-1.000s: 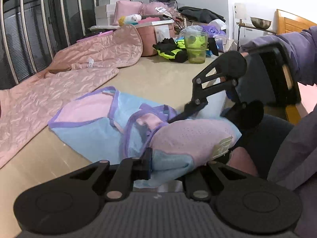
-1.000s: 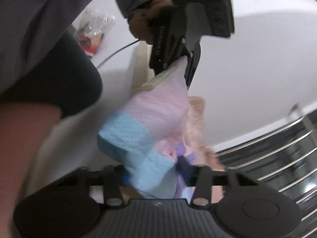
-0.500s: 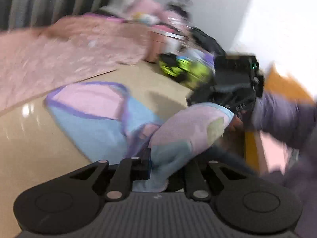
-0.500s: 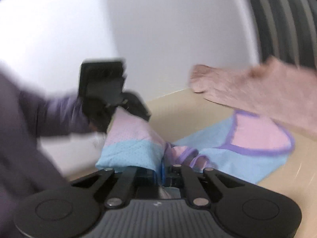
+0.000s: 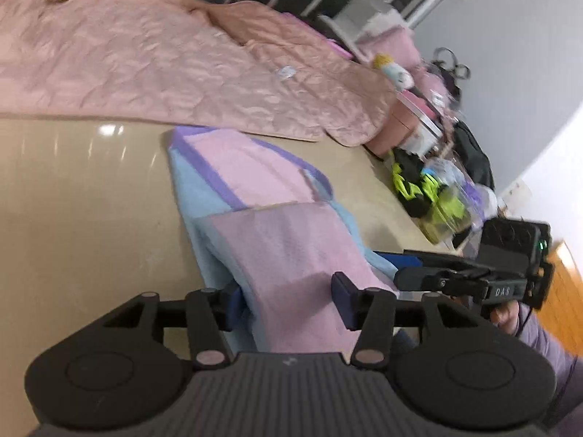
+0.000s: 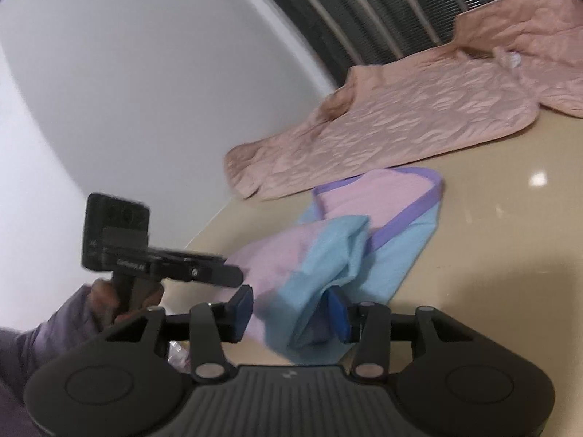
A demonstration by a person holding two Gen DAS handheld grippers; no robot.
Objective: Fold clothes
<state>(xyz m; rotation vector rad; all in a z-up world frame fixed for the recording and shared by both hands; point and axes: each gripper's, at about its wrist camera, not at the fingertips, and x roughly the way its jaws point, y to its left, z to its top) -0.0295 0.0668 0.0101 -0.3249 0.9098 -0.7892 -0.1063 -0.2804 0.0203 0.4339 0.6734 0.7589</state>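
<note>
Left gripper (image 5: pixel 289 300): jaws opening, pads apart. The near edge of the pink-and-blue garment (image 5: pixel 277 240) lies between them; the left-hand pad sits against the blue hem, the right-hand pad stands clear above the pink panel. No clamping is evident.

Right gripper (image 6: pixel 289 313): jaws opening, pads apart. A bunched blue fold of the garment (image 6: pixel 328 266) lies between them; the right-hand pad touches the fold, the other pad is just beside the cloth. Whether the fold rests on the table here cannot be told; its underside is hidden by the gripper body.

The garment lies on the beige table (image 5: pixel 91 196), one folded pink panel laid over its near half, the purple-trimmed end pointing away. Its nearest edge is cut off behind both gripper bodies.

Count: one garment in work; one quilted pink blanket (image 5: pixel 164 62) beyond the garment, touching or overlapping its far end, its extent cut off at the frame edges; two grippers, each seen from the other's camera, each held by a hand in a purple sleeve (image 6: pixel 54 324).

Beyond the garment to the right in the left wrist view stands a clutter of boxes and bags (image 5: pixel 433 167), blurred; items there cannot be counted.
</note>
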